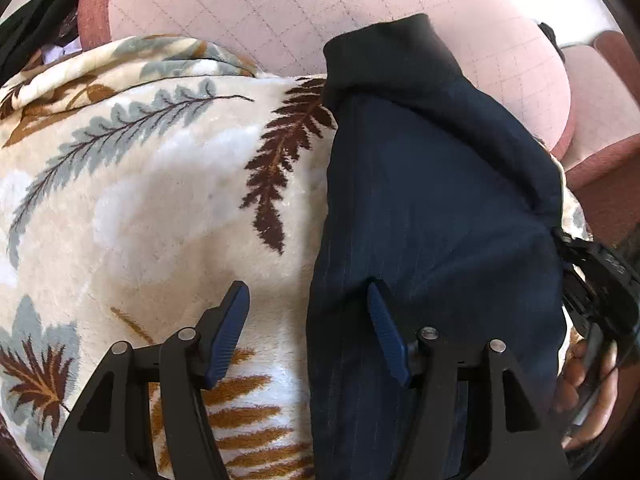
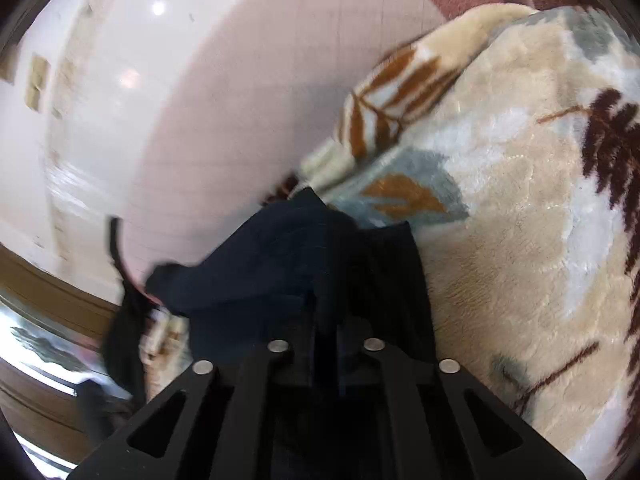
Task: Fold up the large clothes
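A dark navy pinstriped garment (image 1: 436,208) lies lengthwise on a cream blanket with a leaf print (image 1: 152,184). My left gripper (image 1: 308,300) is open just above the blanket, its left finger over the blanket and its right finger on the garment's left edge. My right gripper (image 2: 326,320) is shut on a bunched part of the navy garment (image 2: 272,264), which hides its fingertips. The blanket (image 2: 520,220) lies to its right. The right gripper and the hand that holds it show at the right edge of the left wrist view (image 1: 600,312).
The blanket covers a seat with reddish-brown upholstered edges (image 1: 600,184). Pale pink tiled floor (image 1: 280,8) lies beyond it. Dark fabric (image 1: 36,4) hangs at the top left. A wall with a wooden skirting (image 2: 52,288) is at the left.
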The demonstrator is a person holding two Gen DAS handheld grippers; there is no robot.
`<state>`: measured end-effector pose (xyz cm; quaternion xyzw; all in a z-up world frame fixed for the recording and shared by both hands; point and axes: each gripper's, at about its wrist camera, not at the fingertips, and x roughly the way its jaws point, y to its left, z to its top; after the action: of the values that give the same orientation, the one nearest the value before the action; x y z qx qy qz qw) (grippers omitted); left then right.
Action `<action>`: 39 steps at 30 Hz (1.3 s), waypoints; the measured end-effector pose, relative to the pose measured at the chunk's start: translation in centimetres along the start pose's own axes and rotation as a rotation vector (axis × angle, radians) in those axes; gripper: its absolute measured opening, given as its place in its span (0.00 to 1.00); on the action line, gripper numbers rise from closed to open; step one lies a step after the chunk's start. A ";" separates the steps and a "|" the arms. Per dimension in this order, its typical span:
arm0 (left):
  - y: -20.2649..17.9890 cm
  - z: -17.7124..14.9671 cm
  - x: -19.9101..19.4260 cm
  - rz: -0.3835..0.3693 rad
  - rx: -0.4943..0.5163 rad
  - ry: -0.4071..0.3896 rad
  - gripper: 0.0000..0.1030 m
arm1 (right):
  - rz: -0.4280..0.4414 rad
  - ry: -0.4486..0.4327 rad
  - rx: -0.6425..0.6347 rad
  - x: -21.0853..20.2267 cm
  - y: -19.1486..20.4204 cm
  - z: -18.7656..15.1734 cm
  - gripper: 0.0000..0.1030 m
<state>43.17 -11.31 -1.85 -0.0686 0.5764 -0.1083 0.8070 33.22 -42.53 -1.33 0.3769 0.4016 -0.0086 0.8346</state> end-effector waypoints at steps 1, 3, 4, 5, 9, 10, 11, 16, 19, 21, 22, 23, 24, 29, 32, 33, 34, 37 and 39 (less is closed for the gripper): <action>0.1 -0.3 -0.3 0.001 0.008 -0.007 0.59 | -0.007 -0.025 0.002 -1.2 0.0 -0.2 0.22; 0.0 -1.2 -1.1 0.036 0.041 -0.025 0.59 | -0.013 -0.053 -0.030 -3.7 0.1 -0.9 0.33; -0.2 -1.6 -1.3 0.049 0.054 -0.027 0.59 | 0.001 -0.050 -0.056 -4.9 0.1 -1.5 0.38; -0.5 -2.1 -1.7 0.067 0.074 -0.032 0.59 | 0.015 -0.039 -0.079 -5.8 0.1 -2.2 0.41; -1.3 -3.9 -2.7 0.109 0.109 -0.047 0.59 | -0.012 0.047 -0.157 -7.8 -0.2 -6.4 0.58; -1.5 -4.3 -2.9 0.118 0.113 -0.044 0.59 | -0.022 0.091 -0.172 -7.8 -0.2 -7.6 0.57; -1.6 -4.7 -3.0 0.125 0.118 -0.042 0.59 | -0.018 0.128 -0.180 -7.7 -0.3 -8.6 0.57; -2.3 -6.9 -4.6 0.139 0.134 -0.039 0.59 | 0.042 0.065 -0.294 -10.2 0.1 -11.1 0.03; -2.6 -8.6 -4.3 0.115 0.140 -0.038 0.63 | 0.041 0.001 -0.273 -10.8 -1.4 -11.2 0.02; -3.2 -9.4 -4.1 0.135 0.165 -0.029 0.64 | -0.021 0.060 -0.191 -8.5 -3.9 -11.3 0.02; -3.4 -9.7 -4.2 0.142 0.174 -0.028 0.64 | -0.022 0.086 -0.149 -7.5 -4.9 -11.4 0.03; -3.4 -9.9 -4.5 0.143 0.181 -0.032 0.64 | -0.015 0.081 -0.137 -7.5 -4.9 -11.4 0.04; -3.5 -10.0 -4.9 0.142 0.186 -0.038 0.64 | -0.004 0.062 -0.126 -7.9 -4.7 -11.3 0.10; -3.4 -10.3 -5.4 0.128 0.169 -0.030 0.64 | 0.064 -0.110 -0.091 -11.4 -2.8 -10.2 0.29; -3.4 -10.7 -5.3 0.131 0.171 -0.037 0.64 | 0.084 -0.071 -0.107 -10.8 -1.6 -10.3 0.45; -3.4 -10.8 -5.3 0.128 0.173 -0.037 0.64 | 0.082 -0.051 -0.124 -10.7 -1.4 -10.8 0.45; -3.3 -10.8 -5.4 0.125 0.175 -0.034 0.64 | 0.077 -0.031 -0.155 -10.1 -1.1 -11.4 0.43; -2.9 -10.3 -5.9 0.096 0.169 -0.033 0.64 | -0.164 0.043 -0.286 -8.6 -0.9 -12.5 0.39; -2.5 -9.3 -6.3 0.076 0.148 -0.053 0.64 | -0.171 -0.010 -0.290 -9.4 -0.3 -11.7 0.39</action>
<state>32.14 -11.96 1.44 0.0101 0.5477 -0.1182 0.8282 19.02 -37.99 0.20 0.2169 0.4250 -0.0232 0.8785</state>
